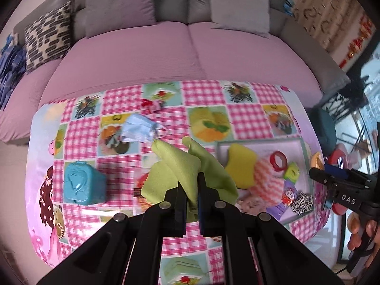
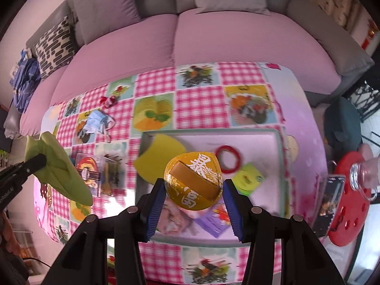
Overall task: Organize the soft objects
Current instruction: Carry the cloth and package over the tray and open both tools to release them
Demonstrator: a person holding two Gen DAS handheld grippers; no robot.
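My left gripper (image 1: 192, 185) is shut on a green cloth (image 1: 180, 166) and holds it above the table; the cloth also shows in the right wrist view (image 2: 61, 173). My right gripper (image 2: 193, 190) is shut on a round gold foil object (image 2: 193, 182) above the grey tray (image 2: 280, 147). In the tray lie a yellow sponge (image 1: 239, 163), a pink-white cloth (image 1: 266, 178), a red ring (image 2: 228, 162) and a green cube (image 1: 292, 173). A blue face mask (image 1: 140, 128) and a red-pink scrunchie (image 1: 152, 104) lie on the far part of the table.
A blue plastic case (image 1: 83, 182) sits at the table's left. A clear packet with snacks (image 2: 97, 173) lies left of the tray. A sofa (image 1: 190, 47) with cushions stands behind the table. A red round stool (image 2: 349, 197) with a glass jar stands at the right.
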